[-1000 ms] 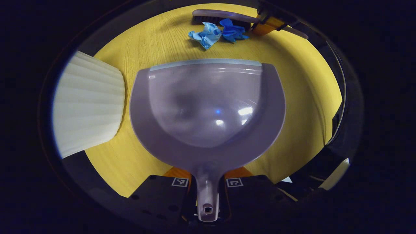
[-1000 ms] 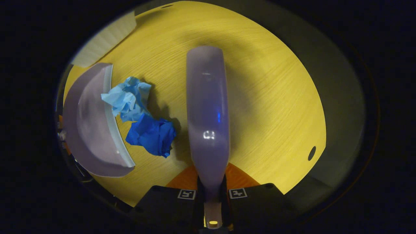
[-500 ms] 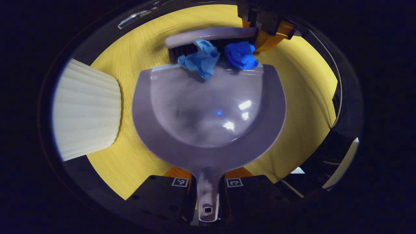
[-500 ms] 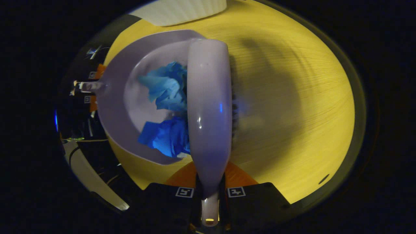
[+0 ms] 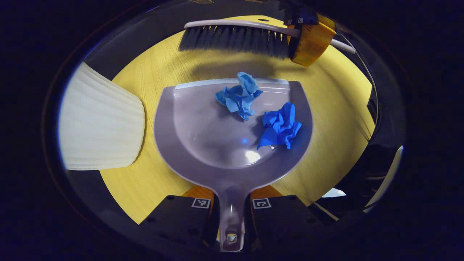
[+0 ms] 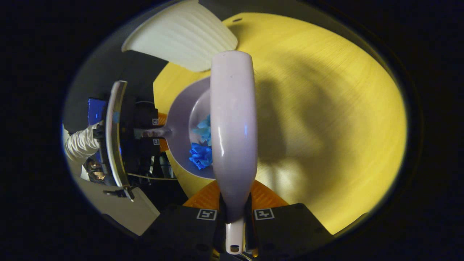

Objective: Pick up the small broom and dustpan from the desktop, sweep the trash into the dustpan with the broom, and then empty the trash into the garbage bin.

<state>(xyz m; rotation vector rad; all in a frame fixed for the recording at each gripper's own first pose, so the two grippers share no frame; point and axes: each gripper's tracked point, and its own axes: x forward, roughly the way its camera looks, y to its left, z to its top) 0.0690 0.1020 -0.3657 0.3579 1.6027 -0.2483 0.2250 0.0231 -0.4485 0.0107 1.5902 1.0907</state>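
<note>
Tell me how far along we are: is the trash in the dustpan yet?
Yes. Both paper wads, light blue and dark blue, lie inside the dustpan, so sweeping looks done. In hand: the left tongs grip the dustpan's handle, and the right tongs hold the broom lifted off the yellow desktop. Left: tipping the wads into the white ribbed bin beside the pan.

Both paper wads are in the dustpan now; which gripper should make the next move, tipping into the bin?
Left. The left gripper holds the dustpan carrying both wads, beside the bin. The right gripper holds only the broom.
</note>
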